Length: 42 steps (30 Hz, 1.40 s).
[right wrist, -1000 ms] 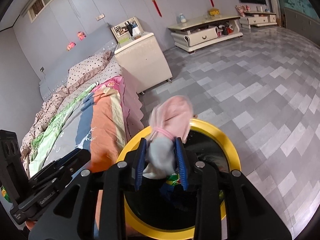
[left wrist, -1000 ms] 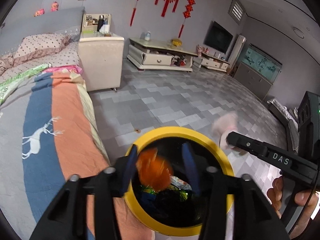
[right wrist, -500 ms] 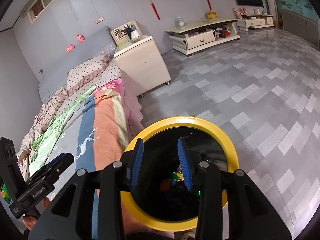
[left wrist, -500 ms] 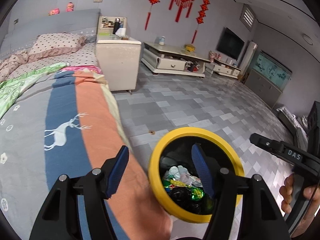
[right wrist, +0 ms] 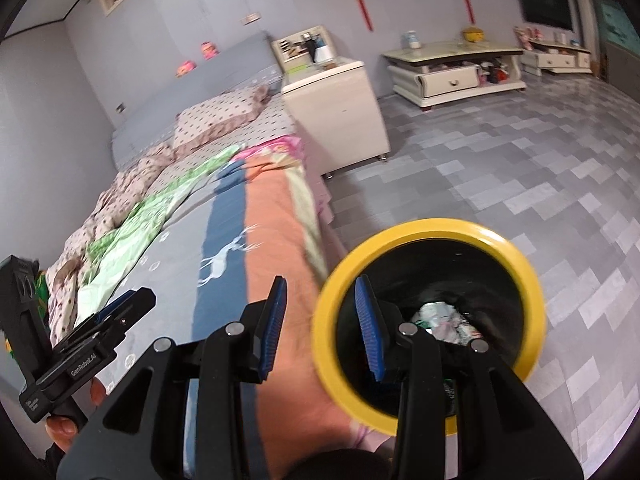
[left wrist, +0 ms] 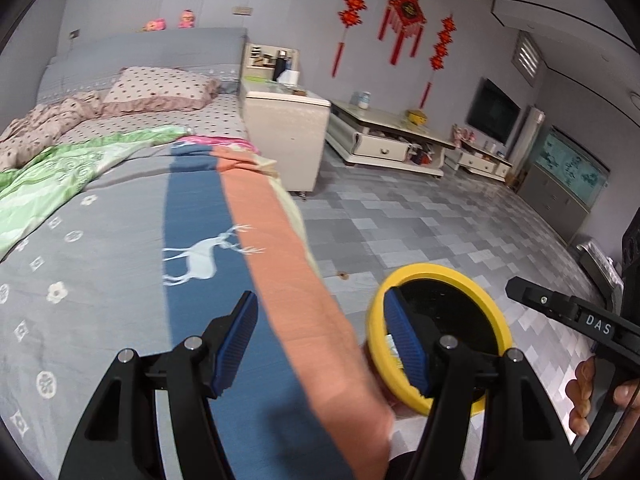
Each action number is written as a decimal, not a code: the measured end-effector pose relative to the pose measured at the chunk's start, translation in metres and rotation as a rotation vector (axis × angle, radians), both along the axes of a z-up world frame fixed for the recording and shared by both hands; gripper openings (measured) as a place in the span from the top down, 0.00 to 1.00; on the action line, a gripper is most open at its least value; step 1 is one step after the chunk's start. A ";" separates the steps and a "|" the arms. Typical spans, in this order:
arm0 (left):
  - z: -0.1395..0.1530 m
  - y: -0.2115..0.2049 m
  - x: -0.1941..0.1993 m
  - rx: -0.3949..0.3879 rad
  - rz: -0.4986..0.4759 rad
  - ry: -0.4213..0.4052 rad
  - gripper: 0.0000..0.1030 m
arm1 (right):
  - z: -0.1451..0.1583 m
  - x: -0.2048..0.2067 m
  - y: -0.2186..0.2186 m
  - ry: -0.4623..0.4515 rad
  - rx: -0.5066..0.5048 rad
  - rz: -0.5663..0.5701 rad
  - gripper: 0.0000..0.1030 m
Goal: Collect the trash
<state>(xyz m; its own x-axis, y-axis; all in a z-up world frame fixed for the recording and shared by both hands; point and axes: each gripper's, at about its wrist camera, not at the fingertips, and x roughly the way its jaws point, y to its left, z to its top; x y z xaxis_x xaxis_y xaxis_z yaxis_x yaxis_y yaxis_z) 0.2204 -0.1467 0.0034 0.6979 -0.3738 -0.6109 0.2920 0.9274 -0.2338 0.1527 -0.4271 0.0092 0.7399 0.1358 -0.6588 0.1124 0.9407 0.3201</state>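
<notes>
Both grippers gape wide and hold nothing: the left gripper (left wrist: 320, 344) and the right gripper (right wrist: 322, 324) each straddle the yellow rim of the bin (right wrist: 532, 280), bedspread (left wrist: 120, 260) under the other jaw. Crumpled trash (right wrist: 440, 316) lies inside, beyond the right jaw. Further out, no loose litter shows on the bed, so the next sweep should probably scan the floor (right wrist: 520, 168) slowly.
</notes>
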 end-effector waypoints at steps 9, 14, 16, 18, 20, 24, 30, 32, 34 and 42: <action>-0.004 0.077 -0.017 0.023 0.142 -0.008 0.40 | 0.002 0.018 0.086 0.009 -0.009 0.148 0.67; -0.010 0.118 -0.029 0.042 0.218 -0.020 0.40 | 0.001 0.026 0.139 0.009 -0.025 0.223 0.67; -0.014 0.135 -0.035 0.051 0.242 -0.018 0.40 | -0.003 0.030 0.158 0.016 -0.030 0.251 0.67; -0.019 0.147 -0.037 0.057 0.261 -0.012 0.40 | -0.009 0.034 0.178 0.034 -0.034 0.280 0.67; -0.023 0.157 -0.041 0.066 0.280 -0.005 0.40 | -0.015 0.038 0.193 0.048 -0.036 0.301 0.67; -0.034 0.175 -0.046 0.071 0.304 0.017 0.38 | -0.031 0.044 0.218 0.080 -0.036 0.322 0.65; -0.042 0.190 -0.058 0.095 0.336 -0.010 0.27 | -0.045 0.048 0.230 0.085 -0.052 0.318 0.49; -0.042 0.195 -0.062 0.092 0.347 -0.025 0.21 | -0.045 0.047 0.236 0.072 -0.065 0.309 0.43; -0.042 0.202 -0.065 0.086 0.367 -0.031 0.17 | -0.045 0.045 0.236 0.058 -0.075 0.302 0.34; -0.021 0.204 -0.089 0.083 0.382 -0.138 0.08 | -0.032 0.026 0.237 -0.064 -0.127 0.245 0.15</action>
<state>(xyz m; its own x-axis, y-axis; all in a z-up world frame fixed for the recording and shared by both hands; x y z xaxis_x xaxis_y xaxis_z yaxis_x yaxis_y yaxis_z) 0.1313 0.0576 -0.0178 0.8541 -0.0251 -0.5195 -0.0537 0.9893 -0.1360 0.1786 -0.1903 -0.0228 0.7362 0.2351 -0.6346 -0.1397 0.9703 0.1974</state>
